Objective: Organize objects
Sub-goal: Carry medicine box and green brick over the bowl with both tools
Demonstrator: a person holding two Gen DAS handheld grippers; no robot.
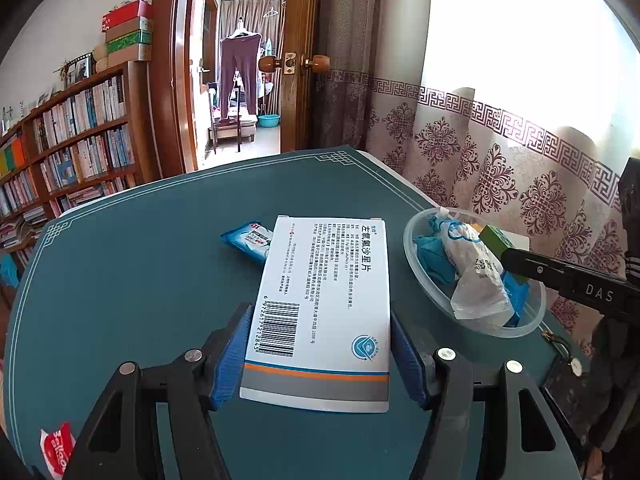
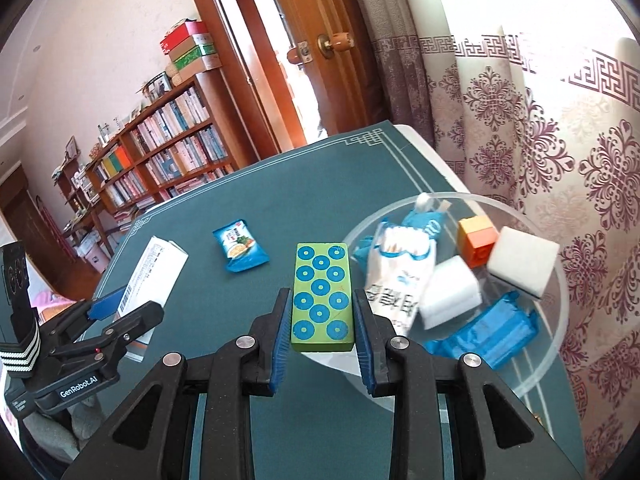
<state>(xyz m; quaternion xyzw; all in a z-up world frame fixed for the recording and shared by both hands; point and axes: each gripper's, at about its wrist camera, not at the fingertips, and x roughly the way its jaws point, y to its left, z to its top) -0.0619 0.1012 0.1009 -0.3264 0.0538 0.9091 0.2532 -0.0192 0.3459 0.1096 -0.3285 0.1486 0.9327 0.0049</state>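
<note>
Right wrist view: right claw point(image 2: 320, 334) pinching the green block point(image 2: 322, 296) lengthwise pointing away, left claw point(image 1: 322, 354) clamping the medicine box point(image 1: 322, 308) likewise.

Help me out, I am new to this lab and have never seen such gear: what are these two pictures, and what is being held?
There is no robot here. A person holds a hand tool in each hand, each with two jaws and a camera looking forward along them.

The left camera shows the left gripper, jaws against the sides of a white medicine box over the green table.

The right camera shows the right gripper, jaws closed on a green block with blue rings beside a clear bowl holding white sponges, an orange cube and blue packets. A blue snack packet lies loose on the table.
</note>
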